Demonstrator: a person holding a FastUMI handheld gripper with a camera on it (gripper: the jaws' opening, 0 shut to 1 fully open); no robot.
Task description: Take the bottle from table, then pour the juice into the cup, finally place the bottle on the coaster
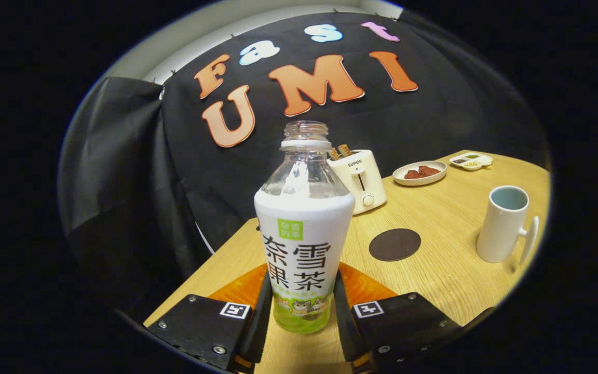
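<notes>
Between the two fingers of the gripper (301, 311): one clear plastic bottle (303, 228), upright, uncapped, wrapped in a white label with a green band at the foot. Both black fingers (258, 311) lie against the bottle's lower sides, left and right, closed on it; whether its base touches the table (449, 270) or hangs just above cannot be told. Table: light wood grain. Beyond the fingers, ahead and to the right of the bottle: one dark round coaster (394, 244), flat on the wood, bare. Further right: one white cup (504, 224), upright, handle turned to the right, pale blue-grey inside, well apart from the bottle. Behind the bottle, near the cloth wall: one cream toaster (357, 182) with two slices standing in its slots. Further back: one oval plate (419, 173) carrying dark reddish food; one small divided dish (471, 161) with seasonings.
</notes>
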